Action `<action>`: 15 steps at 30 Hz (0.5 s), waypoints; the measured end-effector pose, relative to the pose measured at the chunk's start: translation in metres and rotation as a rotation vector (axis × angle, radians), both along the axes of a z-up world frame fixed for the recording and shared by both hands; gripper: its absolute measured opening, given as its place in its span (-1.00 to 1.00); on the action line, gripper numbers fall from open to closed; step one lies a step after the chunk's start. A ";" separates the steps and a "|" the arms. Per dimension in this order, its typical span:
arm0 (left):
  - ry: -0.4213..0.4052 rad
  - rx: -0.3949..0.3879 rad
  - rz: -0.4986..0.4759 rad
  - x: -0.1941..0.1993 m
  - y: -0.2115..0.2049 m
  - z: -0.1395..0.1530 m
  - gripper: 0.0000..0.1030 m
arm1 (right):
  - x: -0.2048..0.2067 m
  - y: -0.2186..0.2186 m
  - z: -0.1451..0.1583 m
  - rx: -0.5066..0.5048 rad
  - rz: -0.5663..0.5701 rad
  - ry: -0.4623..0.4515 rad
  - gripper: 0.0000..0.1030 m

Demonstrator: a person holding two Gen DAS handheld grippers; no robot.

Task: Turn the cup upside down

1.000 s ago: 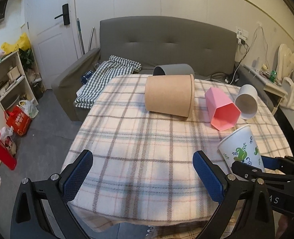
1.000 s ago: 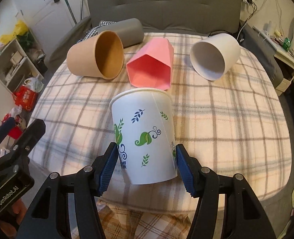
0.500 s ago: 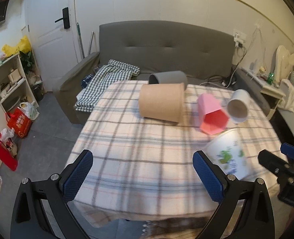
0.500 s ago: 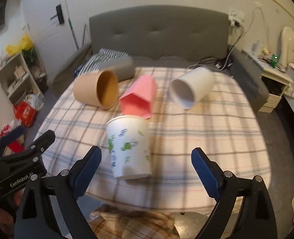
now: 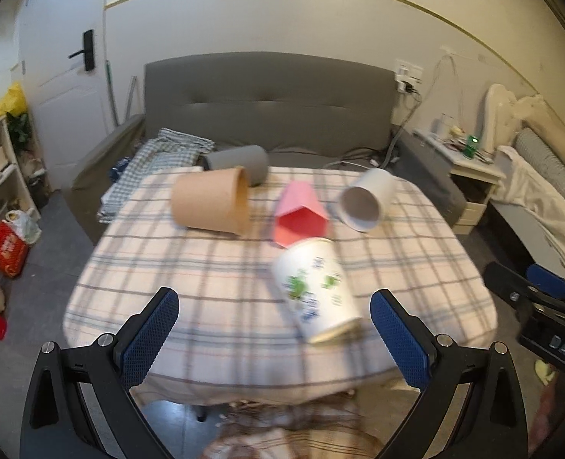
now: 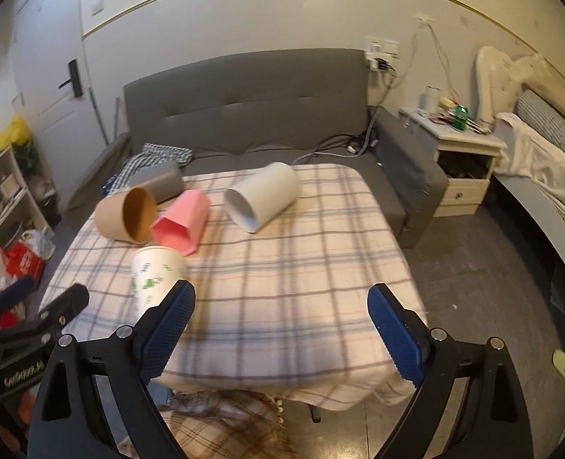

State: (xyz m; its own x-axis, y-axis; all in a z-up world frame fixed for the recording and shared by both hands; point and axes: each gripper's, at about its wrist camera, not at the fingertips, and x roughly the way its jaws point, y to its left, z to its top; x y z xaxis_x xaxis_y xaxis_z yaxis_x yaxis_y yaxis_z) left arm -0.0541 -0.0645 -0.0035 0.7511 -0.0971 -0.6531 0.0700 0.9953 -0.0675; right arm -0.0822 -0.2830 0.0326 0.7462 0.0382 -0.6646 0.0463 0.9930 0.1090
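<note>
A white paper cup with green leaf print (image 5: 315, 287) stands on the plaid-covered table (image 5: 213, 306) near its front edge, wide end down; it also shows in the right wrist view (image 6: 154, 279). My left gripper (image 5: 274, 338) is open and empty, back from the table's front edge, with the cup between its fingers' line of sight. My right gripper (image 6: 280, 332) is open and empty, pulled back to the right of the cup. It shows in the left wrist view at the right edge (image 5: 538, 298).
A brown cup (image 5: 211, 201), a pink hexagonal cup (image 5: 301, 218), a white cup (image 5: 366, 202) and a grey cup (image 5: 240, 160) lie on their sides at the table's far half. A grey sofa (image 5: 267, 114) stands behind. A nightstand (image 6: 464, 160) is at the right.
My right gripper opened, let go of the leaf-print cup and drew back from the table. The cup now stands alone. Both grippers moved back and up.
</note>
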 end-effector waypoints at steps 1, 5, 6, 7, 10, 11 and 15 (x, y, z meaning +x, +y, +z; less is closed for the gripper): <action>0.001 -0.004 -0.010 0.001 -0.005 -0.001 1.00 | -0.001 -0.004 -0.003 0.004 -0.011 0.001 0.79; 0.013 -0.003 -0.030 0.003 -0.021 -0.012 1.00 | 0.004 -0.016 -0.017 0.024 -0.032 0.019 0.79; 0.022 -0.006 -0.033 0.004 -0.025 -0.016 1.00 | 0.006 -0.017 -0.020 0.027 -0.034 0.025 0.79; 0.030 -0.006 -0.037 0.005 -0.029 -0.020 1.00 | 0.008 -0.018 -0.024 0.031 -0.037 0.030 0.79; 0.052 0.002 -0.046 0.009 -0.039 -0.034 1.00 | 0.015 -0.025 -0.040 0.044 -0.043 0.058 0.79; 0.054 0.001 -0.045 0.010 -0.040 -0.037 1.00 | 0.018 -0.027 -0.045 0.047 -0.047 0.070 0.79; 0.095 -0.006 -0.021 0.022 -0.044 -0.056 1.00 | 0.024 -0.033 -0.064 0.063 -0.060 0.108 0.79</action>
